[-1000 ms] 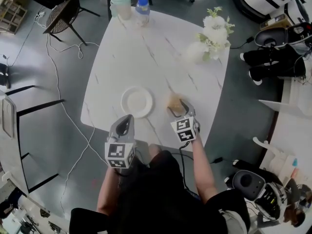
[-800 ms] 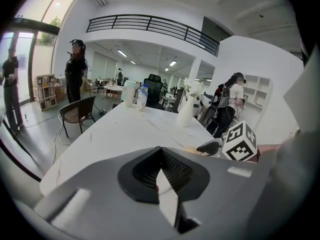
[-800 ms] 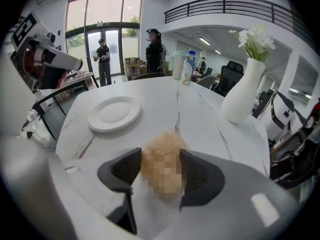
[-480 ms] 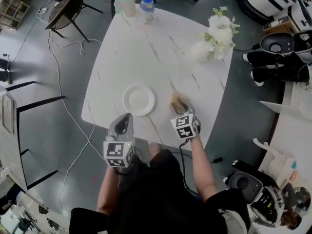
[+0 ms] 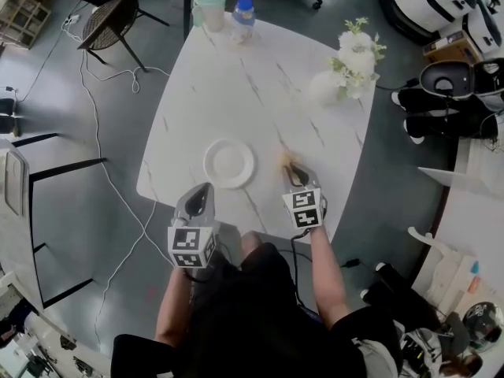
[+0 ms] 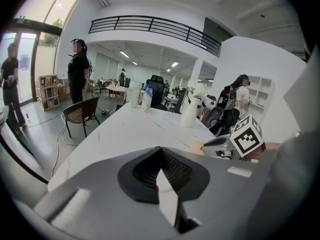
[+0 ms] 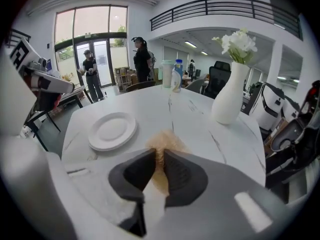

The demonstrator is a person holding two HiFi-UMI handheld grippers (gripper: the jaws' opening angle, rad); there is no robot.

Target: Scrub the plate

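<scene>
A white plate [image 5: 229,163] [image 7: 112,130] lies empty on the white marble table [image 5: 236,85], near its front edge. To the plate's right lies a tan scrub pad [image 5: 287,161] [image 7: 165,143]. My right gripper [image 5: 293,172] [image 7: 159,156] has just been closing and now pinches the pad, which bulges out past the tips. My left gripper [image 5: 203,191] [image 6: 161,156] hovers at the table's front edge, just short of the plate, with its jaws together and nothing between them. In the left gripper view the plate is hidden behind the jaws.
At the table's far end stand a pale green cup [image 5: 209,5] and a plastic bottle [image 5: 243,12]. A white vase of flowers [image 5: 346,65] [image 7: 229,101] is at the far right. A wicker chair [image 5: 110,22] and floor cables [image 5: 102,172] lie left. People stand farther off.
The right gripper's jaws have closed from wide open around the scrub pad to pinching it. The left gripper has stayed where it was.
</scene>
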